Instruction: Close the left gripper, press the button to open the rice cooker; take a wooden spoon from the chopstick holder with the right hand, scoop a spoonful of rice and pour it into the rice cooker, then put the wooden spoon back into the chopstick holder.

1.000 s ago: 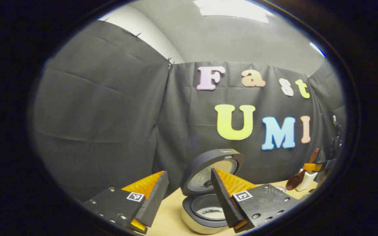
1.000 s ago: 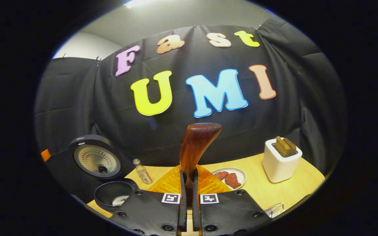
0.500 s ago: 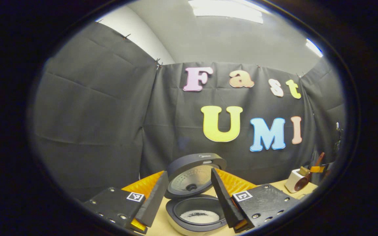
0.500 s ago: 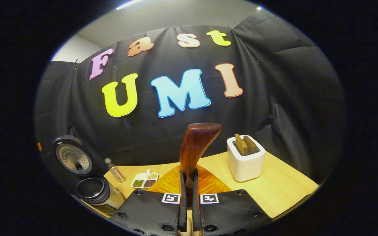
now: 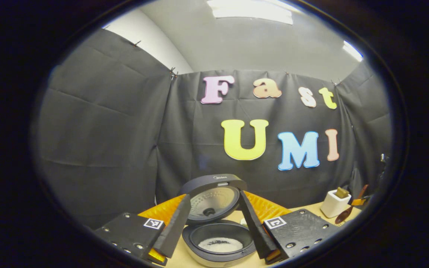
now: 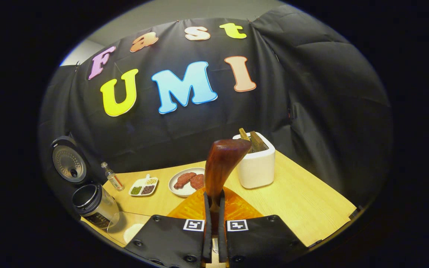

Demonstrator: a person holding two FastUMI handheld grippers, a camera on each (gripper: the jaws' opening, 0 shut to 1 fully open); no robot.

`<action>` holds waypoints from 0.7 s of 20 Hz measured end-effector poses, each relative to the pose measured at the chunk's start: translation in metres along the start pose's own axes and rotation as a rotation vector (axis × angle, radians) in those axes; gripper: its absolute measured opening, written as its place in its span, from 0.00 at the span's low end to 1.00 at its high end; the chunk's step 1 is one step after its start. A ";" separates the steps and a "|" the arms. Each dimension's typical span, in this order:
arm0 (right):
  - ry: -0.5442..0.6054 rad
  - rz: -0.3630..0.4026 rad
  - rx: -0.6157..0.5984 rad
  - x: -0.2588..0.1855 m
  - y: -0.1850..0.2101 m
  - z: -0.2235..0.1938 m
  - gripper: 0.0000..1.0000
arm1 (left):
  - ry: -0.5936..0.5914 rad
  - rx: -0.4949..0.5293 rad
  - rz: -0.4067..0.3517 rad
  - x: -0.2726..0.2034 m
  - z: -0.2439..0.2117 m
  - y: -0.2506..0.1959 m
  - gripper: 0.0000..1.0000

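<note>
In the left gripper view we see our left gripper (image 5: 214, 227) with its jaws standing apart and holding nothing. Between them sits the rice cooker (image 5: 220, 245), its lid (image 5: 212, 195) already raised, with a small patch of white rice (image 5: 221, 244) lying at the bottom of the dark inner pot. Far to the right, the white chopstick holder (image 5: 334, 204) stands on the table (image 5: 307, 208), and just beside it hangs the wooden spoon (image 5: 348, 211), carried by the other gripper.

In the right gripper view we see our right gripper (image 6: 214, 212) with its jaws clamped together on the handle of the wooden spoon (image 6: 222, 163), whose bowl rises upright ahead of us. The chopstick holder (image 6: 256, 160) stands just behind it, with two wooden pieces already sticking out of its top. To the left are a plate of reddish food (image 6: 187, 181), a small divided dish of grains (image 6: 143, 187), a little bottle (image 6: 113, 178) and the open rice cooker (image 6: 91, 201) at the table's edge.

We judge that the spoon now goes back into the holder. The risk is that the spoon catches the holder's rim or the pieces inside, tipping the light holder. Letting go too early could drop the spoon onto the table or the nearby plate.
</note>
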State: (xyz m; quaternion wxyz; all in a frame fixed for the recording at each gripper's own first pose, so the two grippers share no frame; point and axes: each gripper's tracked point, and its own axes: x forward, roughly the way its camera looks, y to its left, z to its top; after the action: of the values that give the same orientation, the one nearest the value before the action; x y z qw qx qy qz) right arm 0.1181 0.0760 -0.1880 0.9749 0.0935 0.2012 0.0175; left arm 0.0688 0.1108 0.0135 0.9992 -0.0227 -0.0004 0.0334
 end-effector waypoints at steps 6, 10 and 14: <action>0.061 -0.013 0.015 -0.005 -0.021 -0.031 0.08 | 0.000 0.008 0.007 -0.011 0.004 -0.007 0.84; 0.127 -0.009 0.052 -0.002 -0.027 -0.060 0.08 | 0.002 0.029 0.022 -0.019 0.006 -0.004 0.83; 0.174 0.003 0.113 -0.001 -0.032 -0.075 0.11 | -0.002 0.041 0.033 -0.022 0.010 -0.001 0.82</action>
State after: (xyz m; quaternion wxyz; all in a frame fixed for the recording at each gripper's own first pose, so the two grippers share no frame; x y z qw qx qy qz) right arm 0.0877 0.0580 -0.2607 0.9470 0.1465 0.2855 0.0157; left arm 0.0470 0.1091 0.0232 0.9987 -0.0023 -0.0004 0.0500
